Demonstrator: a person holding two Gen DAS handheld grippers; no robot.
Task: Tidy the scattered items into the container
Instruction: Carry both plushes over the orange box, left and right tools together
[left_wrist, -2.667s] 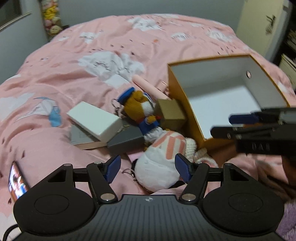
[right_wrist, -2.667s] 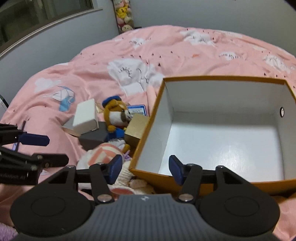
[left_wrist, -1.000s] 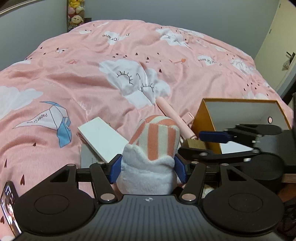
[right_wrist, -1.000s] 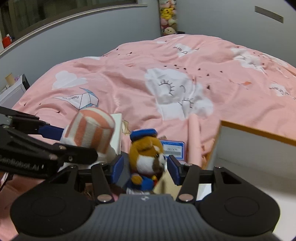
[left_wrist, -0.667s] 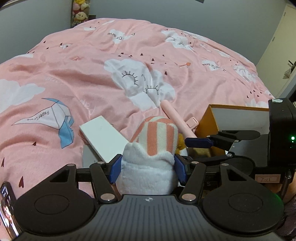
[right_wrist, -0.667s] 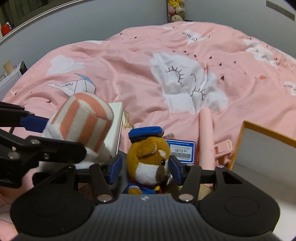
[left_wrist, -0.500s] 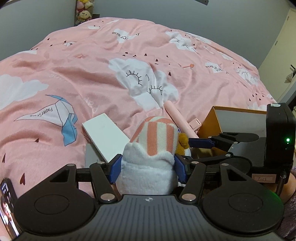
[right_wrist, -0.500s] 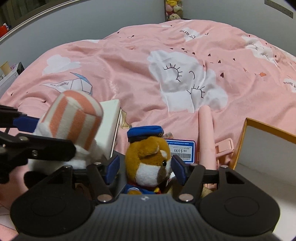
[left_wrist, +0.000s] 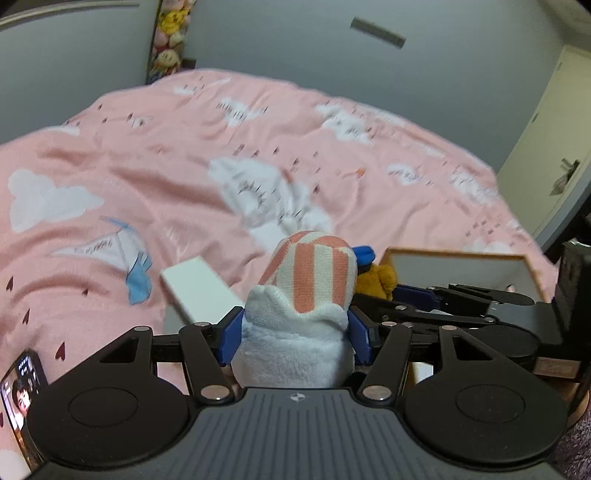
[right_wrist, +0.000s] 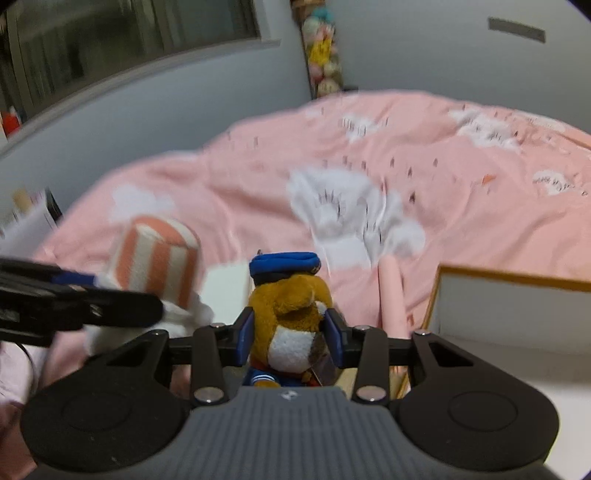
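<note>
Pink bedding (left_wrist: 155, 155) is seen below; a striped plush (left_wrist: 303, 295) is clamped by the left gripper (left_wrist: 295, 334), a bear (right_wrist: 291, 325) by the right gripper (right_wrist: 290, 338), beside the box (right_wrist: 517, 299).

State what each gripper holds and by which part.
Left gripper clamps the striped plush by its white lower body. Right gripper clamps the brown bear plush around its head and chest.

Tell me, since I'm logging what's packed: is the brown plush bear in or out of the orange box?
Out. The right gripper holds the brown plush bear left of the orange box.
</note>
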